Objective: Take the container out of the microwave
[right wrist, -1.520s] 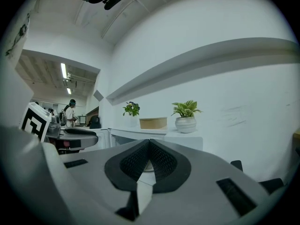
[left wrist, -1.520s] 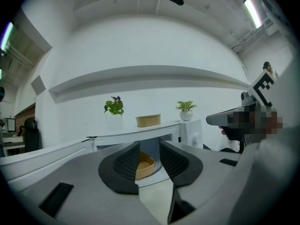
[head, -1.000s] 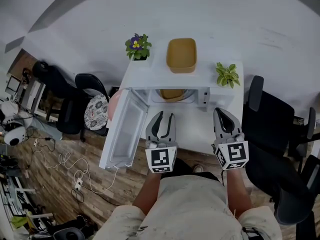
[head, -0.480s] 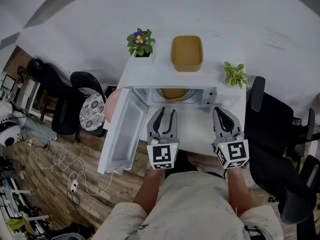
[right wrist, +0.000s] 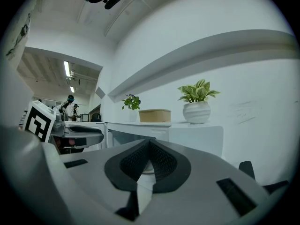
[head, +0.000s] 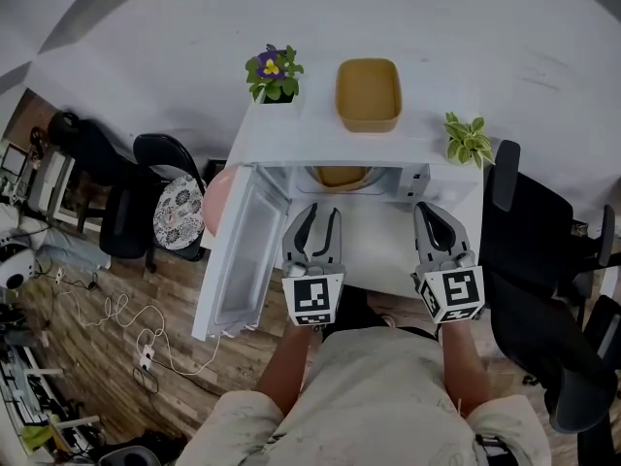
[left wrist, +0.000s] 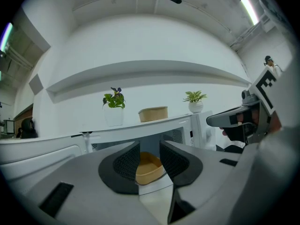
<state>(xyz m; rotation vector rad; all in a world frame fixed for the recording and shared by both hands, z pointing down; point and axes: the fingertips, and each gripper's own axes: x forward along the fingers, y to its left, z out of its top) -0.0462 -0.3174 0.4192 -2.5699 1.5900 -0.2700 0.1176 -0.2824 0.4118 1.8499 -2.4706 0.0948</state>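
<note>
A tan container sits inside the white microwave, whose door is swung open to the left. My left gripper is open just in front of the opening, apart from it. In the left gripper view the container shows through the gap between the jaws of the left gripper. My right gripper is shut on nothing, in front of the microwave's right side. In the right gripper view the jaws of the right gripper meet at the tips.
A second tan container lies on top of the microwave, between a flowering plant and a green plant in a white pot. Black chairs stand at the right and others at the left. Cables lie on the wooden floor.
The head view has shifted slightly. Both grippers stay about where they were in front of the microwave, with their jaws unchanged.
</note>
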